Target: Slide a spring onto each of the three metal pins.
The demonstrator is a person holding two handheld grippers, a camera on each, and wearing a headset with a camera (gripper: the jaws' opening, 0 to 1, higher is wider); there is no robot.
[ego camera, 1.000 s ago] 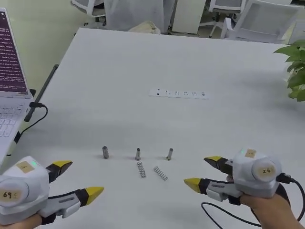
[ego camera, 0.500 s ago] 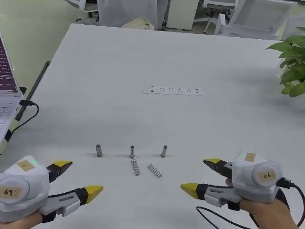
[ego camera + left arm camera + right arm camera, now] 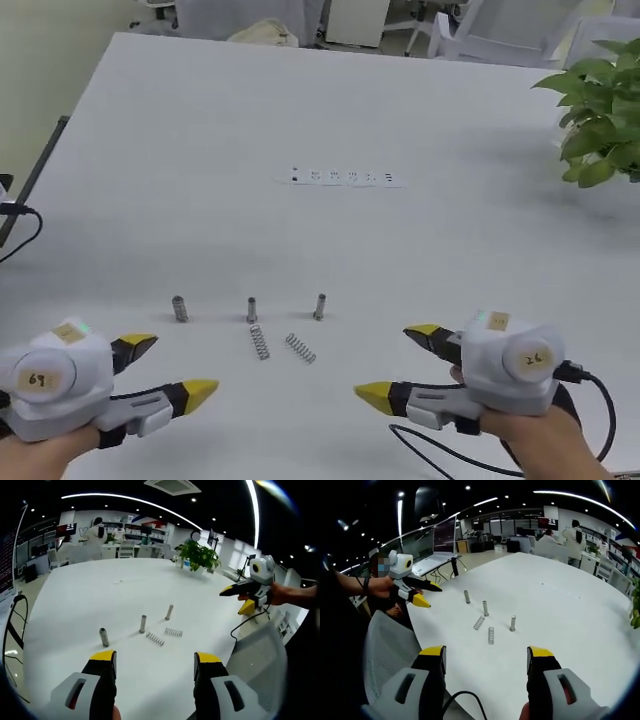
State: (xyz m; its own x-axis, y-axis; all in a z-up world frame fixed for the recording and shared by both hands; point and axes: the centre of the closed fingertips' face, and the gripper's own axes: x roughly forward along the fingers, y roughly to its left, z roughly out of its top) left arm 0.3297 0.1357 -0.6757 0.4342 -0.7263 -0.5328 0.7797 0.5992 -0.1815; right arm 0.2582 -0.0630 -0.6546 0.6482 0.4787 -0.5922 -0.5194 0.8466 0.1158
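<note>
The left tool and right tool are hovering spread and empty, the hands holding them cut off below. On the worktop, the left pin is looking ribbed, too small to confirm. Two loose springs are lying just before the middle pin.

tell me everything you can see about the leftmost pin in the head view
The leftmost pin is a short grey metal post standing upright on the white table. It is at the left end of a row, with the middle pin apart from it on its right. Its shaft looks ribbed: a coil spring seems already slid over it, with a plain top showing above. Nothing but the table and that spring touches it.
</note>
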